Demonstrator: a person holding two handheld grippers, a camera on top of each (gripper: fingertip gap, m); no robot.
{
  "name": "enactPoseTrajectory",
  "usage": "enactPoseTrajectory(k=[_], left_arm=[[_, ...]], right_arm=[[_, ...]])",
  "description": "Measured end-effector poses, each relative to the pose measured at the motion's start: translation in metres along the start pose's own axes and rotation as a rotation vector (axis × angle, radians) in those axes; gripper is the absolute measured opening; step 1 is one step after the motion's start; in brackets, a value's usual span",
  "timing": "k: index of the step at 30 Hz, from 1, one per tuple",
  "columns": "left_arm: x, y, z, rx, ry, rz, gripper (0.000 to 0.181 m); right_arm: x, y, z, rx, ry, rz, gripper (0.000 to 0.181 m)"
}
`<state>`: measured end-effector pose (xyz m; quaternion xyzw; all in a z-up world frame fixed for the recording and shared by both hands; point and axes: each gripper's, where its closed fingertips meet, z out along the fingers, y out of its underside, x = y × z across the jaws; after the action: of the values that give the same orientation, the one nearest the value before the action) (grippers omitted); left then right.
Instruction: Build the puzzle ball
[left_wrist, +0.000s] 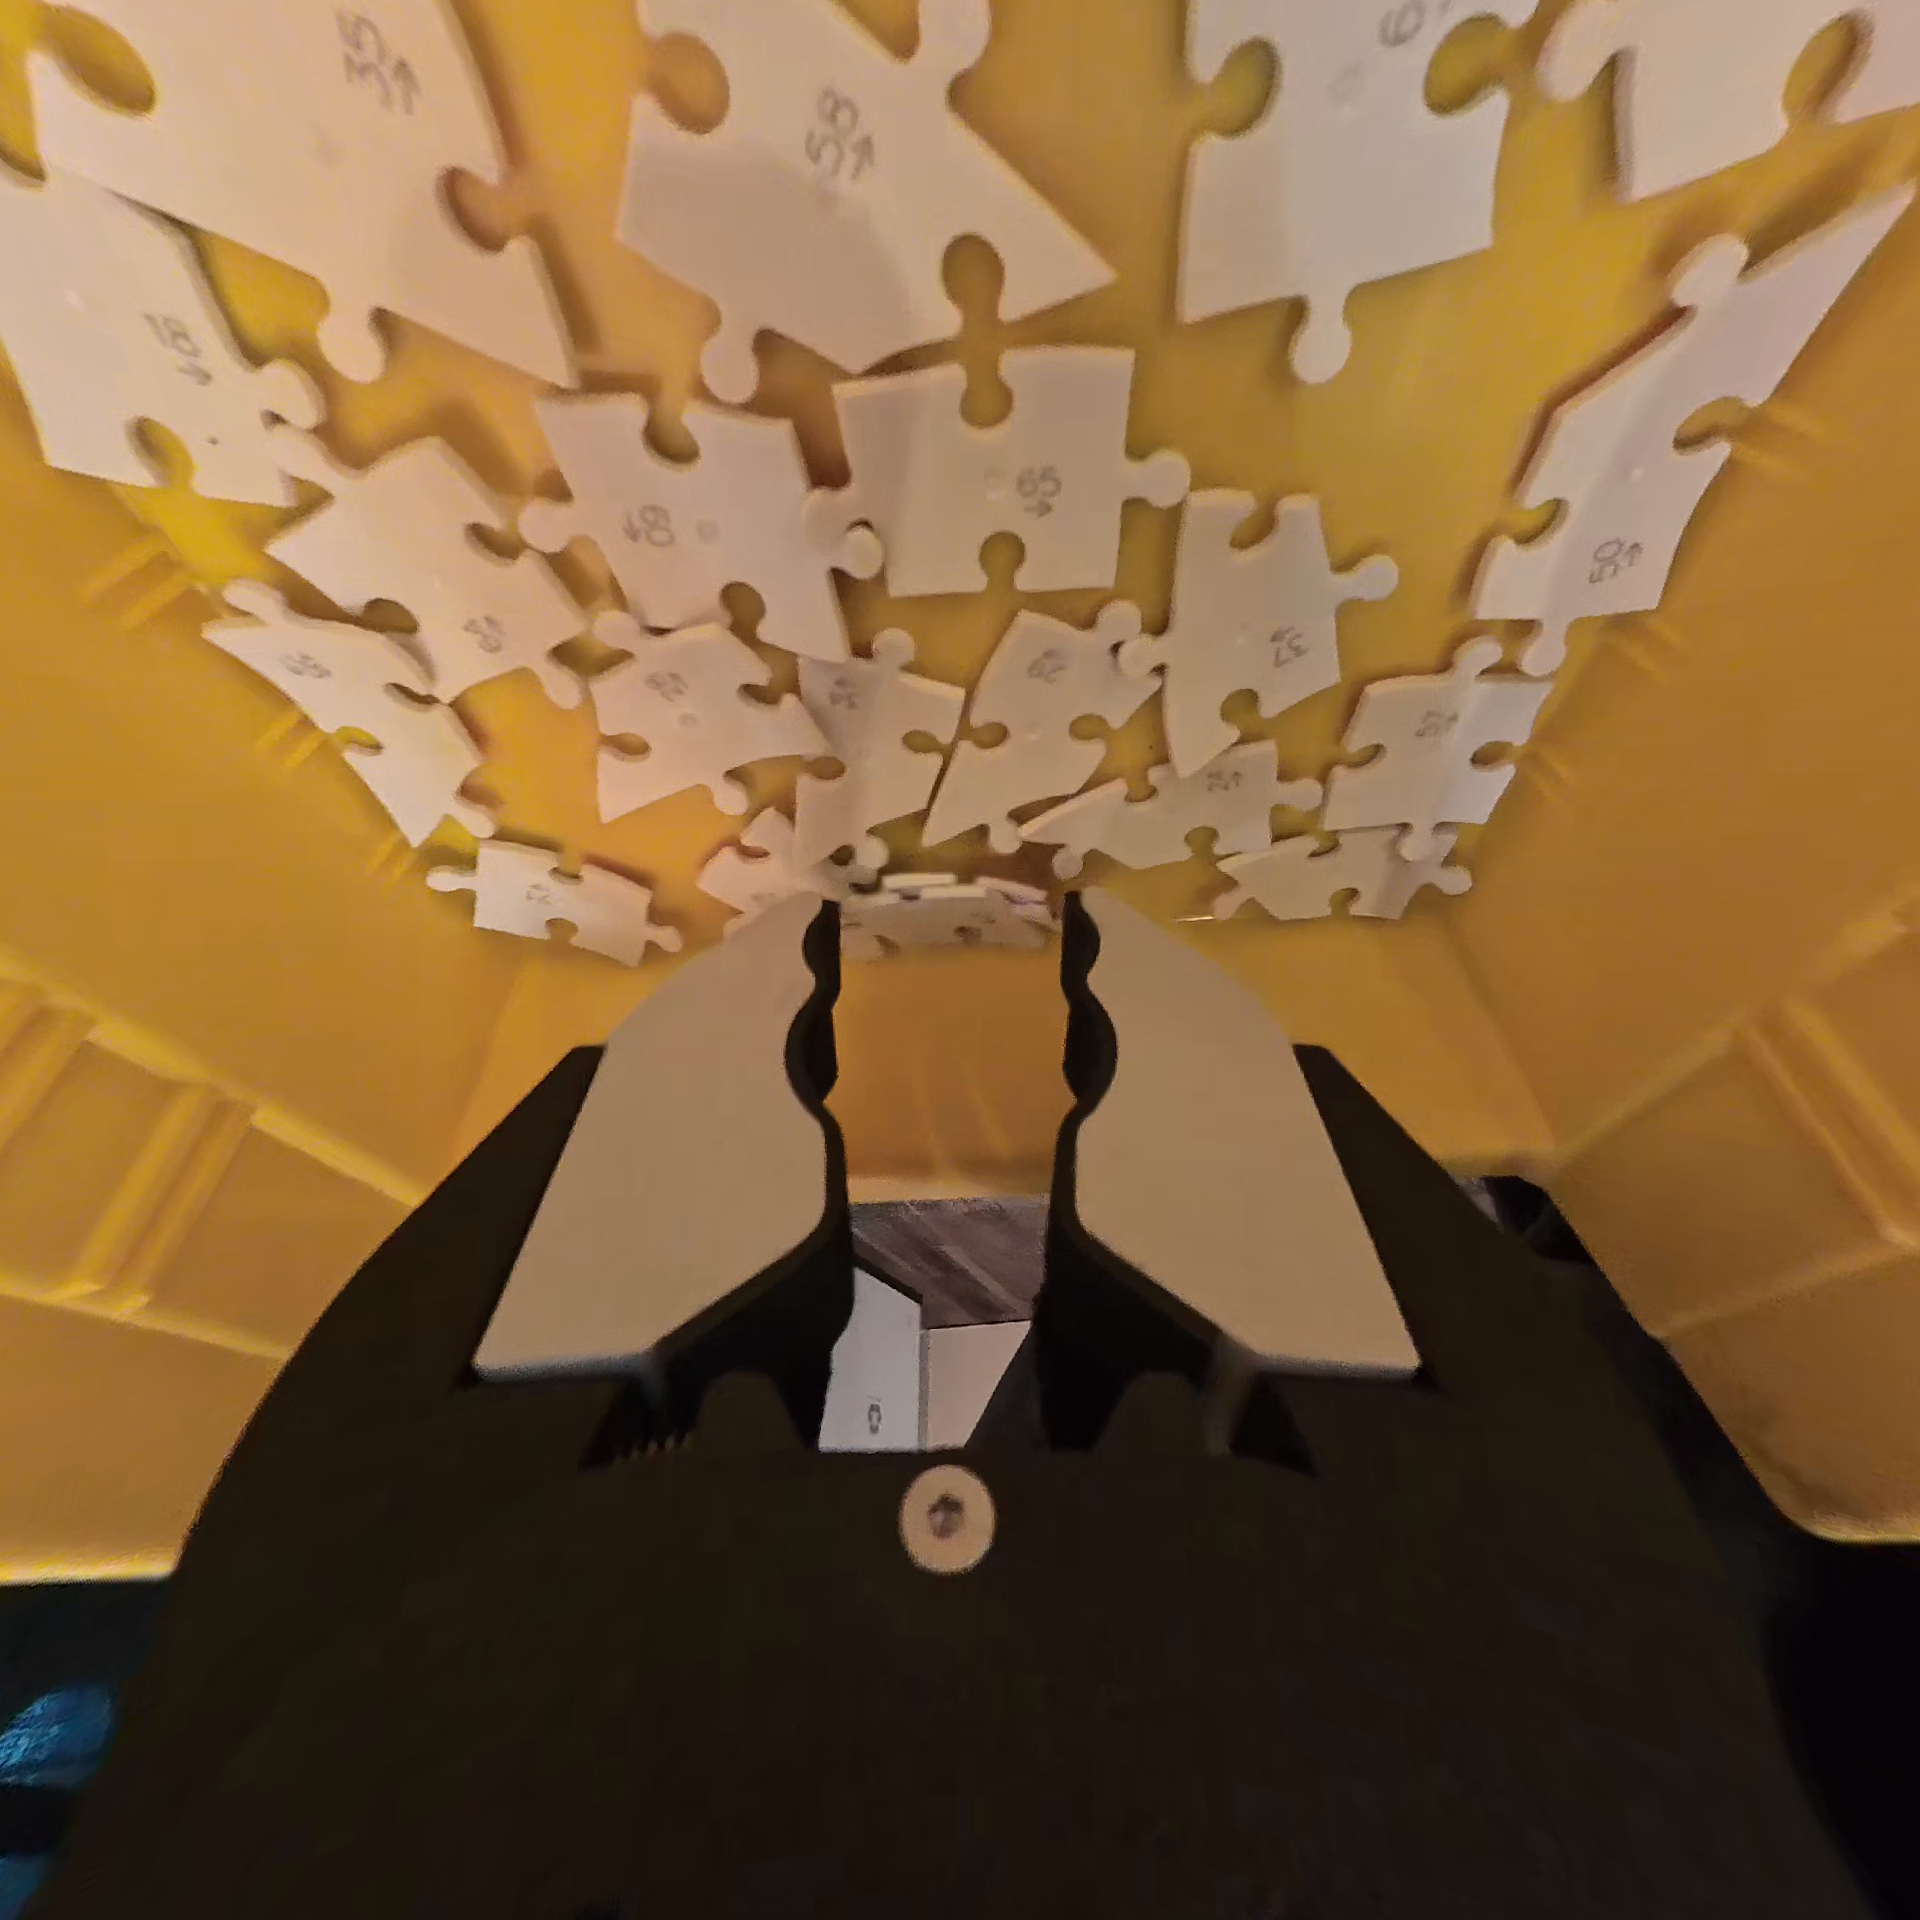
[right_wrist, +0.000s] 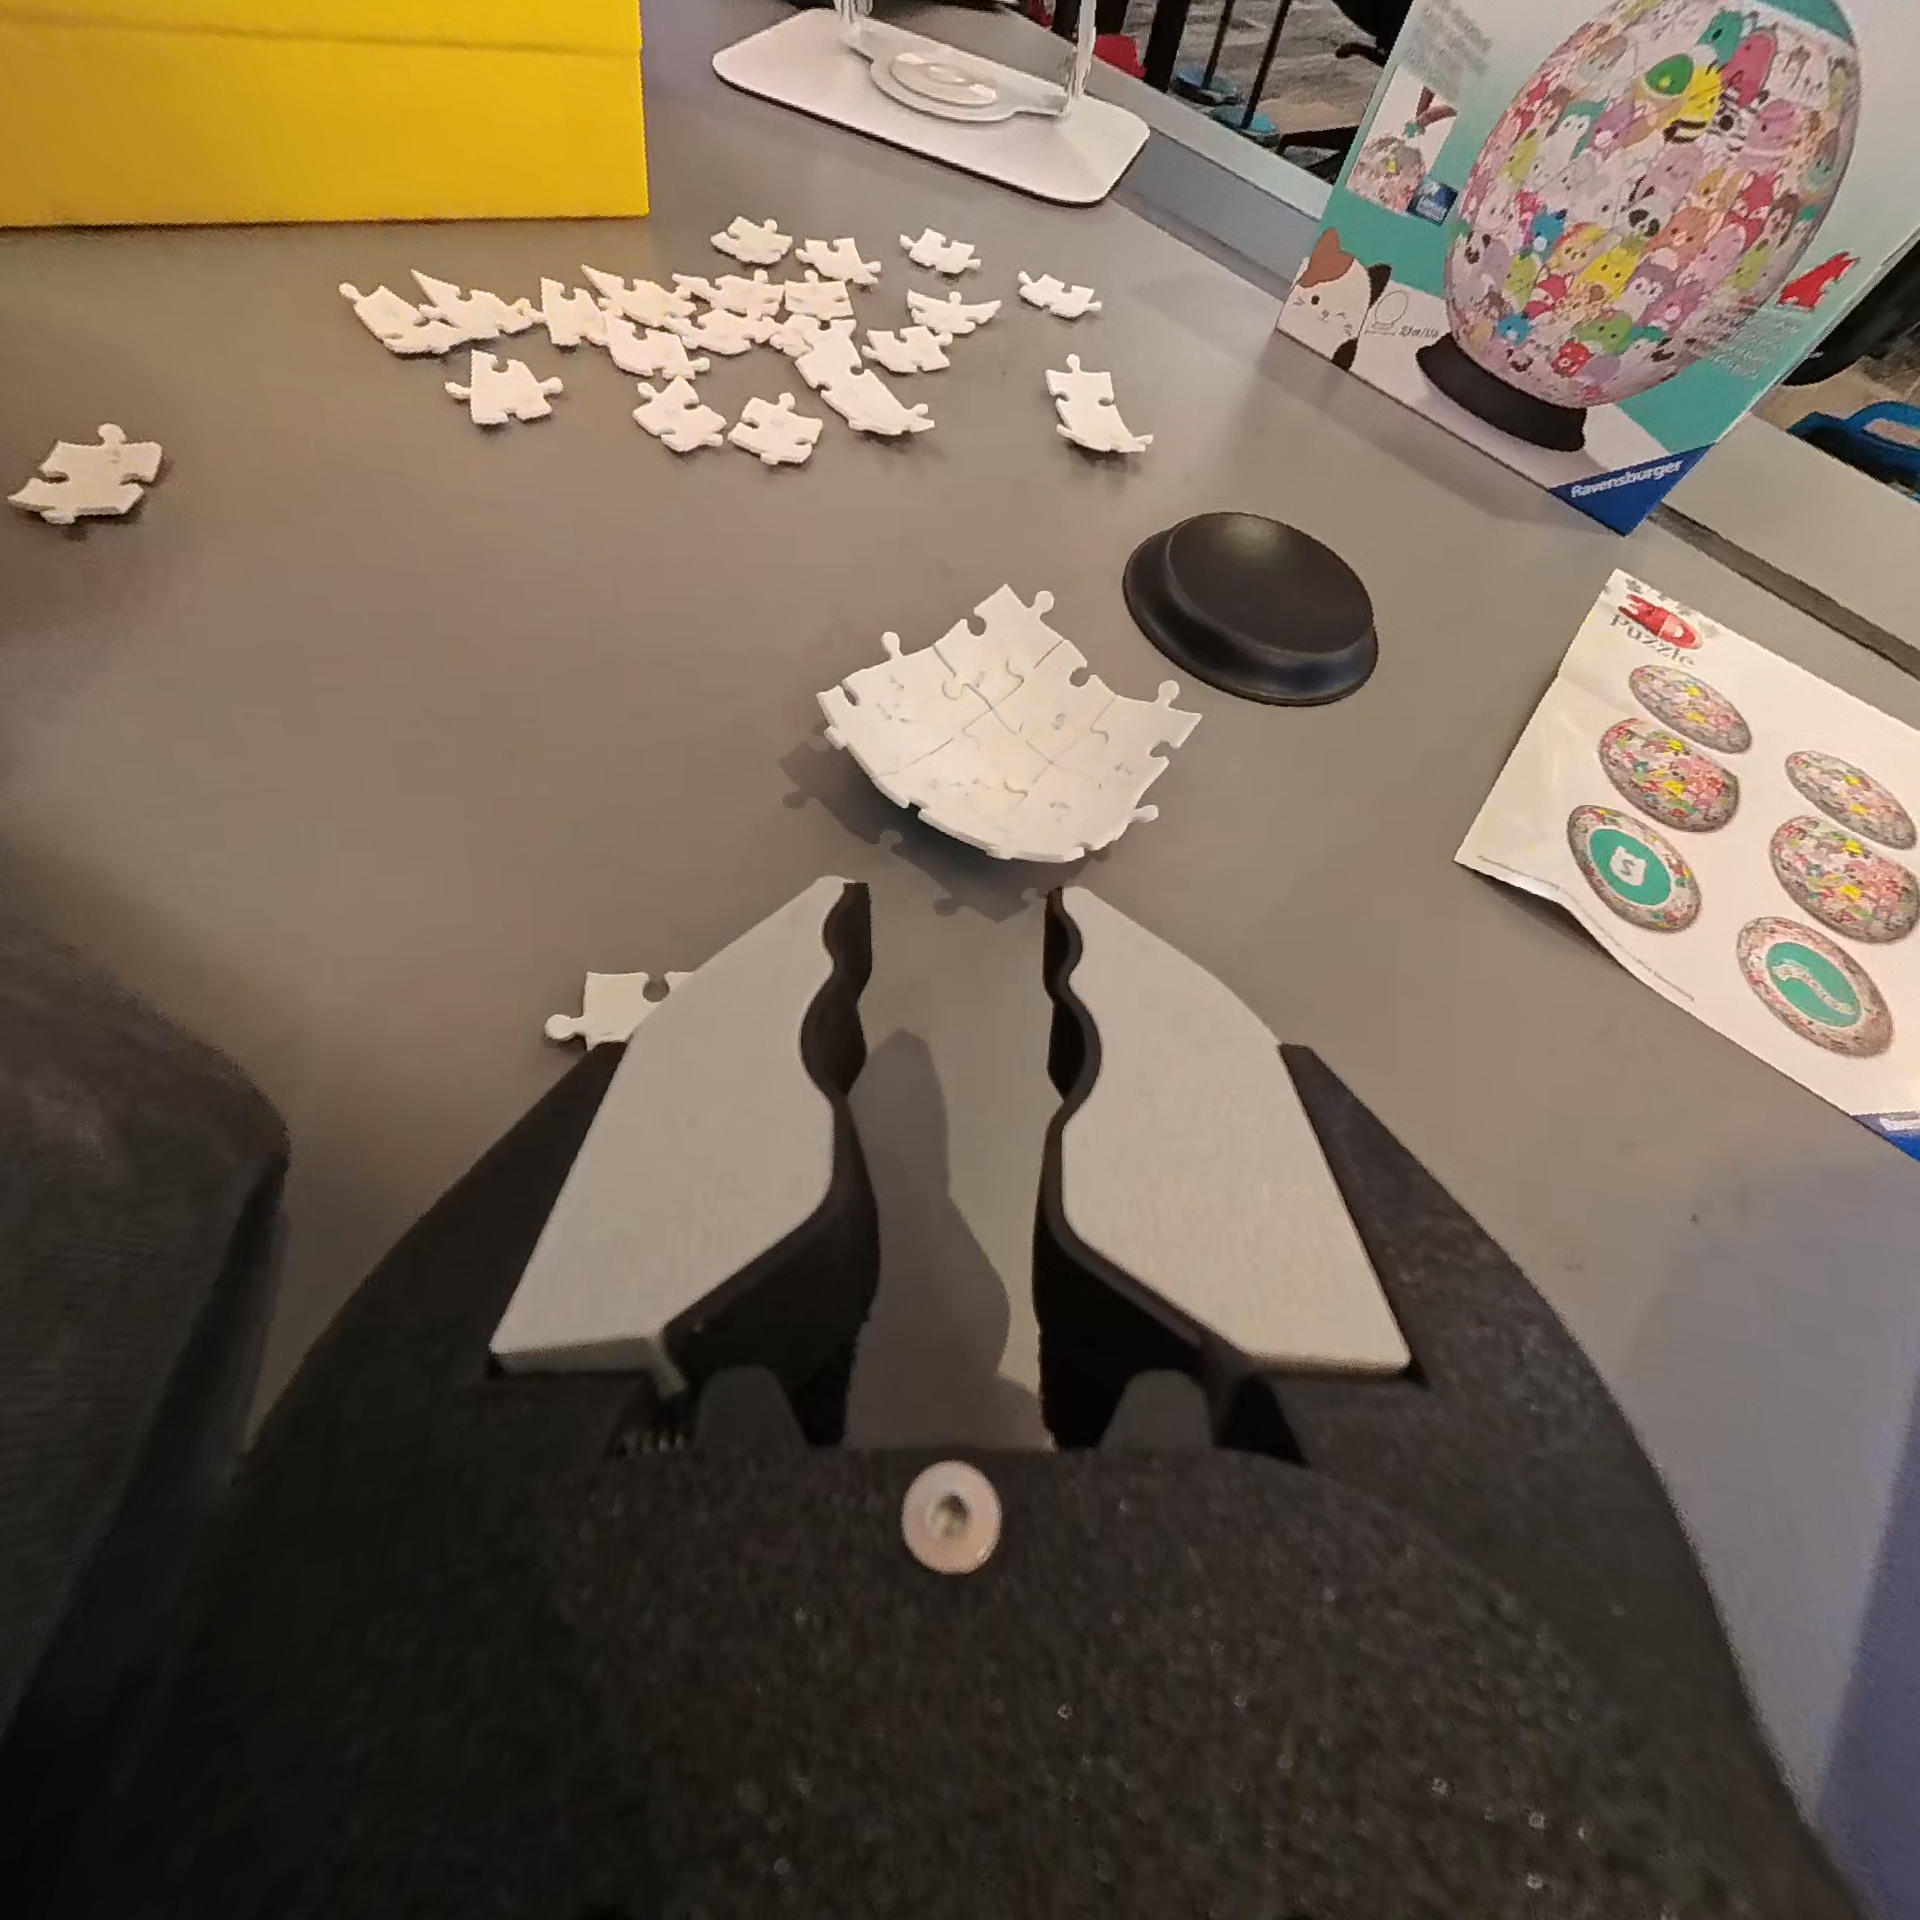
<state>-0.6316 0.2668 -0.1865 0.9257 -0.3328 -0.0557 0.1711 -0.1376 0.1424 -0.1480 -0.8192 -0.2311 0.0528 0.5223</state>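
Down inside the yellow bin (left_wrist: 187, 935), your left tool (left_wrist: 948, 914) points at a heap of white puzzle pieces (left_wrist: 977, 488) lying blank side up, each stamped with a small number and arrow. Its two fingers stand apart with nothing between them, and the tips sit just at the near edge of the heap; whether they touch a piece is hard to say, since the closest pieces are blurred. Pieces overlap across the bin's floor, with yellow showing in the gaps.

Over the grey worktop (right_wrist: 416, 644), your right tool (right_wrist: 956, 902) is likewise spread and empty-handed. Just beyond its tips rests the assembled section (right_wrist: 1003, 743) of the puzzle ball: a shallow curved bowl of joined white pieces, hollow side up, sitting on the worktop. Near it, to the right and a little farther off, lies the black round stand (right_wrist: 1252, 613). One loose piece (right_wrist: 608, 1006) lies beside the left finger, partly hidden by it. Farther away a scatter of loose pieces (right_wrist: 727, 332) spreads across the worktop, with a single stray piece (right_wrist: 88, 480) well off to the left. The puzzle box (right_wrist: 1621, 239) stands upright at the far right (its picture shows the finished ball), and an instruction leaflet (right_wrist: 1714, 862) lies flat in front of it. The yellow bin's wall fills the top left corner of that view.
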Motion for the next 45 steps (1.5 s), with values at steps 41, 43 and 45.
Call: enactPoseTrajectory(k=[41, 43, 45], left_arm=[[0.412, -0.107, -0.085, 0.557, 0.590, 0.427, 0.038], [0.423, -0.115, -0.092, 0.582, 0.635, 0.420, 0.038], [0.432, -0.120, -0.101, 0.622, 0.691, 0.401, 0.038]], right_arm=[[-0.061, -0.024, -0.031, 0.126, -0.414, 0.011, 0.029], [-0.068, -0.033, -0.034, 0.171, -0.427, 0.027, 0.029], [-0.071, -0.035, -0.034, 0.170, -0.425, 0.048, 0.027]])
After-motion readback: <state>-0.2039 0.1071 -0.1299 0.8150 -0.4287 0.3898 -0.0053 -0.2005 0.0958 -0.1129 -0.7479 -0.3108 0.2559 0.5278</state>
